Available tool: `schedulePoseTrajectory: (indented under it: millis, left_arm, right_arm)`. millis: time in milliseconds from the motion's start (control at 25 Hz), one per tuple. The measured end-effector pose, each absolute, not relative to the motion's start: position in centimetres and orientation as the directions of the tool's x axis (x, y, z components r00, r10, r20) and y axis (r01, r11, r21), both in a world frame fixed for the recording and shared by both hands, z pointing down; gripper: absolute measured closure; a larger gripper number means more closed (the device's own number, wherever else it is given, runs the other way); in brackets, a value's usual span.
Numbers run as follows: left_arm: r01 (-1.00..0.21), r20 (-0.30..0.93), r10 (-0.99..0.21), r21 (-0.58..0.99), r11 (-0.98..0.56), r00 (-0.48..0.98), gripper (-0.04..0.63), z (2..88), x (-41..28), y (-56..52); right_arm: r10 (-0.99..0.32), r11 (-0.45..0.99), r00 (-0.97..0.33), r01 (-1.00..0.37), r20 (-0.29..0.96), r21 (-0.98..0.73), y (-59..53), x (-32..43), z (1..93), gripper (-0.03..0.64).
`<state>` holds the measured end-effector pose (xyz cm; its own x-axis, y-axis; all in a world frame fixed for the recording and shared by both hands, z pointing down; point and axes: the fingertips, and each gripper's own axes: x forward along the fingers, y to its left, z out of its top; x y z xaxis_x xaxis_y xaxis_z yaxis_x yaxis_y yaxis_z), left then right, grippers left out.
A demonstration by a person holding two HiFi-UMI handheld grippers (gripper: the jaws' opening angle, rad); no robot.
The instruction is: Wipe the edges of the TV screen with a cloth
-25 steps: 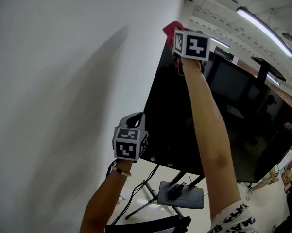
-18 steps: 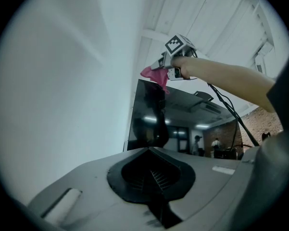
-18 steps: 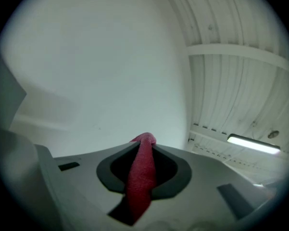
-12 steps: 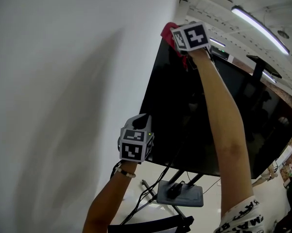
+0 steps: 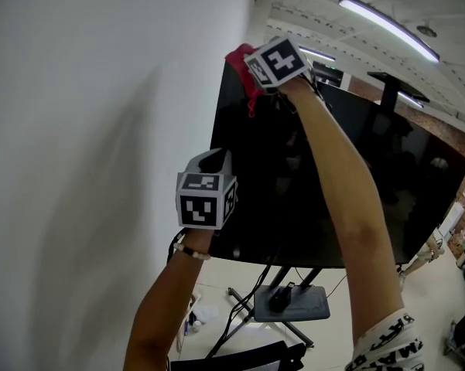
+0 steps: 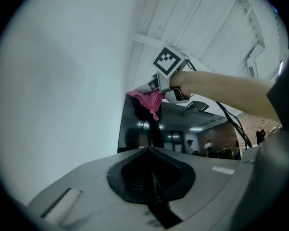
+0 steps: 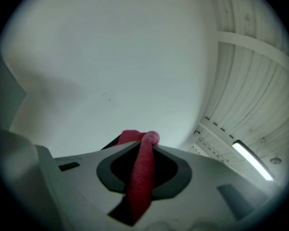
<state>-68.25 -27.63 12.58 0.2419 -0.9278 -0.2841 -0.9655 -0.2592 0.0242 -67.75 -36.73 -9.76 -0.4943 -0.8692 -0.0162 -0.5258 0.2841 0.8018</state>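
— How do the jaws of the left gripper [image 6: 151, 176] stand?

— Its dark pads are pressed together and nothing sits between them. The gripper is held up near the left edge of the TV screen [image 5: 356, 168], in front of the white wall [image 5: 85, 130]. Whether it touches the screen cannot be told.

— And the right gripper [image 7: 142, 173]?

— It pinches the red cloth [image 5: 241, 59]. In the right gripper view the cloth runs as a folded band between the closed jaws and bunches up just past their tips. In the head view the cloth lies against the screen's top left corner, and a short tail of it hangs down over the black glass.

— What differs from half a second ago?

— The left gripper is higher along the screen's left edge; earlier it was close to the lower corner. The right gripper and the cloth are at the same top corner as before, and that gripper's marker cube [image 5: 277, 62] is tilted further over.

— How many of each thing?

— There are two grippers, each with one marker cube, and two bare forearms [image 5: 348, 207]. There is one cloth. There is one screen, and below it one stand with a grey base [image 5: 294, 304] on the floor. One long ceiling light [image 5: 387, 25] runs above the screen's right half.
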Motion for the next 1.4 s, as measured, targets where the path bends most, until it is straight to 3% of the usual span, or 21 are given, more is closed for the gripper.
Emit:
schedulePoseTrajectory:
  millis: [240,640,1120,1400]
  left_arm:
    - [-0.953,-0.327,-0.898,-0.029,-0.302,0.294,0.595,6.2,-64.5,-28.6]
    - [-0.924,-0.322,-0.868,-0.073,-0.376,0.379,0.595,3.1,-52.4,-31.8]
    - [-0.904,-0.355,-0.840,-0.045,-0.424,0.412,0.595,1.5,-33.8,-34.2]
    - [-0.906,-0.349,-0.843,-0.046,-0.421,0.409,0.595,0.3,-28.9,-35.0]
  right_arm:
    - [-0.892,0.237,-0.449,-0.544,-0.041,0.805,-37.0,-63.1,-9.9,0.551]
    - [-0.919,0.204,-0.387,-0.626,-0.073,0.752,-39.3,-47.9,-10.3,0.551]
    - [-0.915,0.184,-0.399,-0.547,-0.061,0.816,-40.0,-30.0,-11.0,0.551]
    - [-0.911,0.200,-0.409,-0.549,-0.052,0.812,-40.8,-25.5,-11.6,0.551]
